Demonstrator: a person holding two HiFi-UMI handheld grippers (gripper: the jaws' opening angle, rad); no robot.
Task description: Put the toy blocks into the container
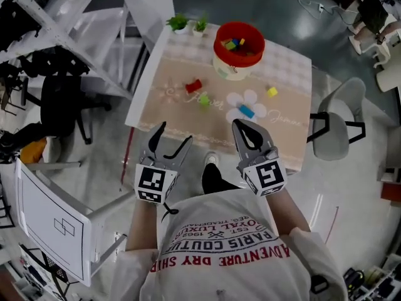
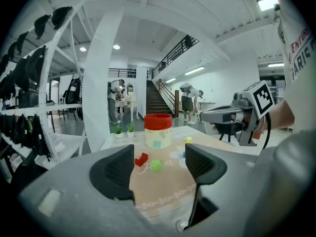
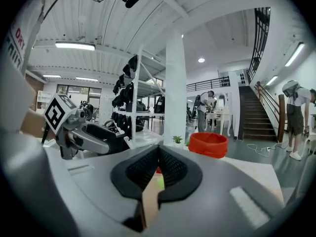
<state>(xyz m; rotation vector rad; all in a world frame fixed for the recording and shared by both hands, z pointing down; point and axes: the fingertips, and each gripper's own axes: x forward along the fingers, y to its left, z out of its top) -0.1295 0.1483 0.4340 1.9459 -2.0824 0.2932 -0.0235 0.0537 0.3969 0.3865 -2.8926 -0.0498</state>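
Head view: red block [image 1: 193,86], green block [image 1: 204,101], blue block [image 1: 246,111] and yellow block [image 1: 272,91] lie loose on the desk [image 1: 182,115], short of the container [image 1: 232,71]. Left gripper [image 1: 175,133] jaws spread, empty; right gripper [image 1: 242,126] jaws pressed together, empty. Advise opening the right before straddling the blue block.

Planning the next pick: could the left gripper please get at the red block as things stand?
Probably yes: the left gripper is open and empty, with only bare tablecloth between it and the red block.
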